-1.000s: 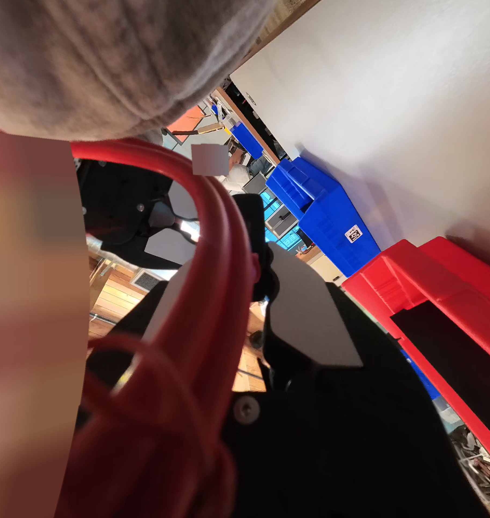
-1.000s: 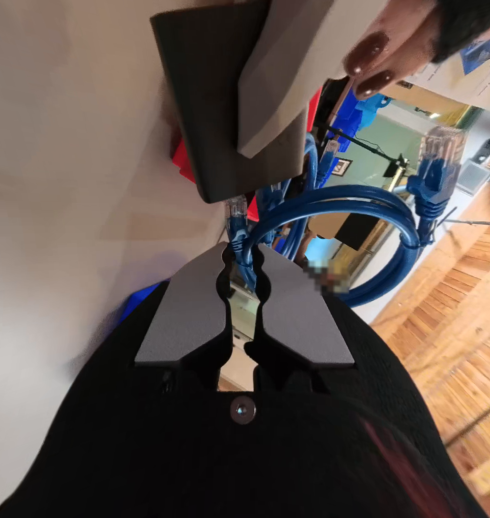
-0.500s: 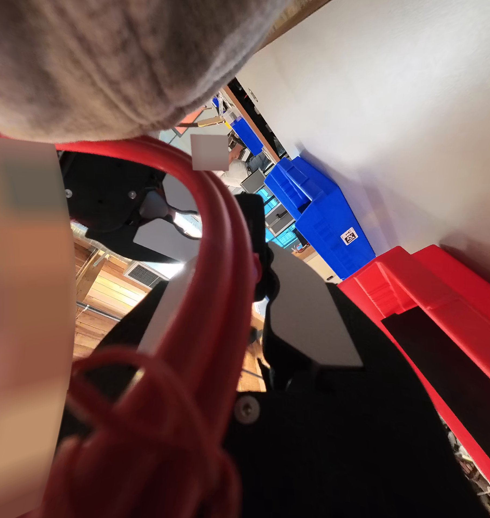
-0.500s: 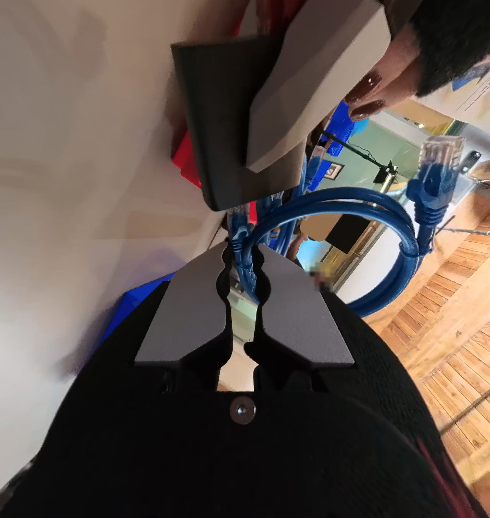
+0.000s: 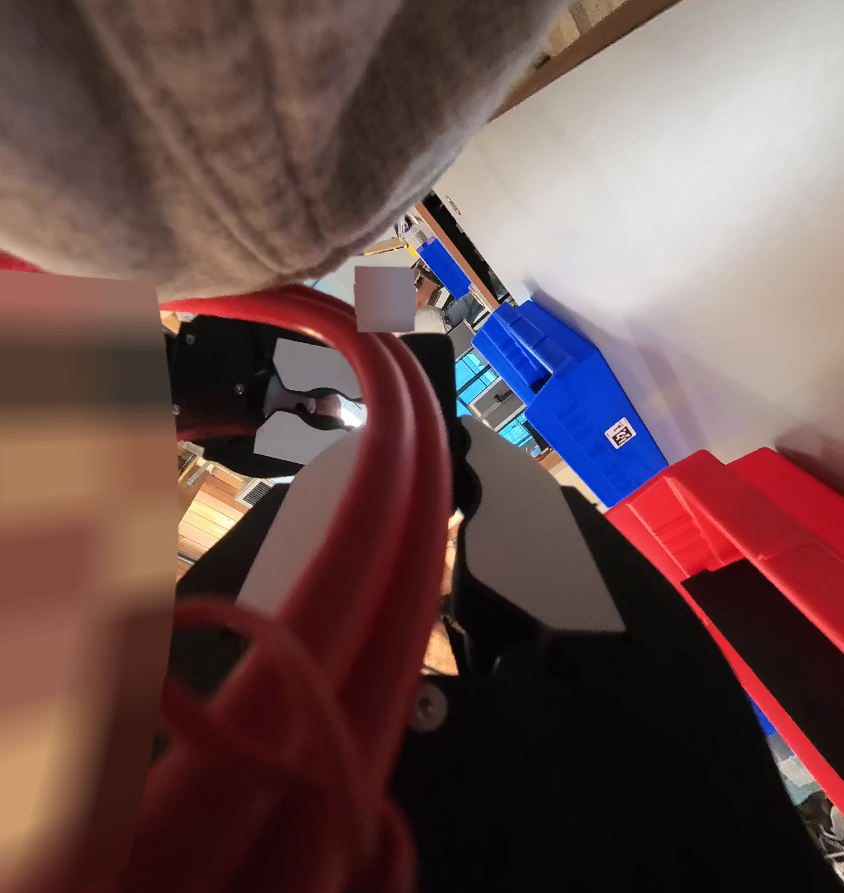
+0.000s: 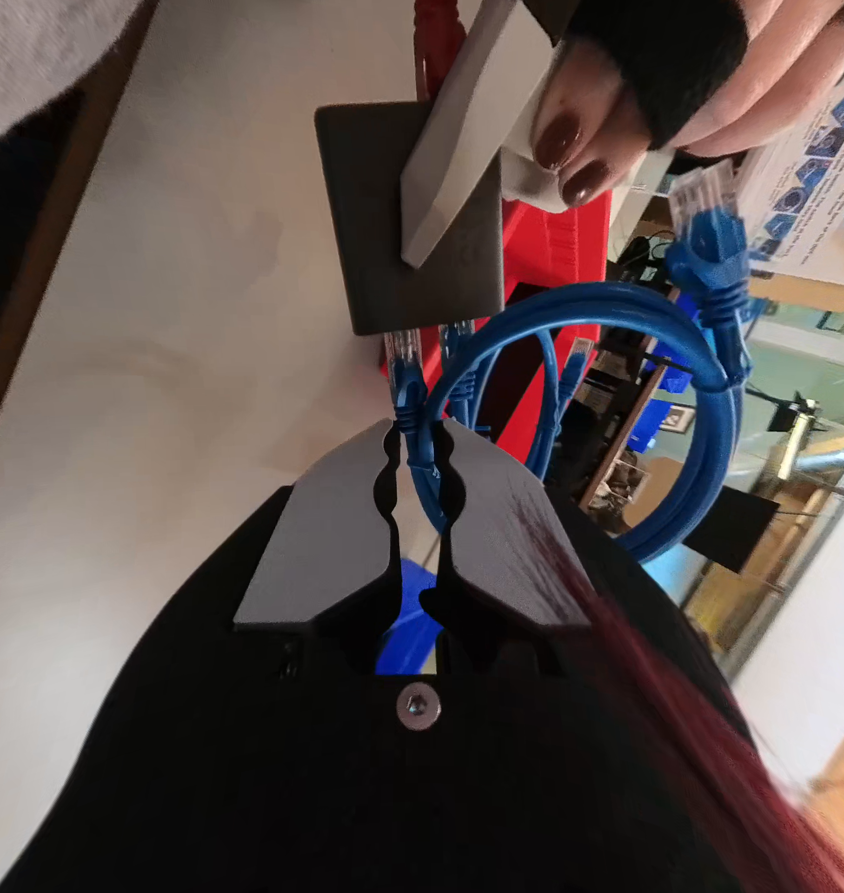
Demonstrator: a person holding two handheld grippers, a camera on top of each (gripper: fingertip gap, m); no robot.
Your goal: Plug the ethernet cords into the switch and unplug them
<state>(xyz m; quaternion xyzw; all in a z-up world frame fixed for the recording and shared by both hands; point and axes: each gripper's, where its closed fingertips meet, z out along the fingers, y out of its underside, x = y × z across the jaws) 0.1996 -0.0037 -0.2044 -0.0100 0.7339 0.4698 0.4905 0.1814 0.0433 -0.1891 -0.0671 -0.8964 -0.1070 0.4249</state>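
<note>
My left gripper (image 5: pixel 410 430) is shut on a coiled red cable (image 5: pixel 391 507) that loops up between its grey fingers and bunches low at the left. My right gripper (image 6: pixel 417 427) is shut on a blue network cable (image 6: pixel 700 435) just behind one clear plug (image 6: pixel 403 345). The coil hangs to the right, with a second plug (image 6: pixel 705 193) sticking up. The left gripper's dark pad (image 6: pixel 410 217) hangs just above the right gripper's tips, held by a hand (image 6: pixel 603 121). The right gripper also shows in the left wrist view (image 5: pixel 308 406), close beyond the red loop.
A white table surface (image 5: pixel 676 193) fills the right of the left wrist view. A blue bin (image 5: pixel 555 386) and a red bin (image 5: pixel 748 531) stand on it; the red bin also shows in the right wrist view (image 6: pixel 555 241). A grey sleeve (image 5: pixel 193 145) covers the top. Wooden floor (image 5: pixel 207 522) lies behind.
Both grippers keep their hold. In the right wrist view the left gripper has drifted up and right, and the red bin has come into sight. The left wrist view shifted only slightly.
</note>
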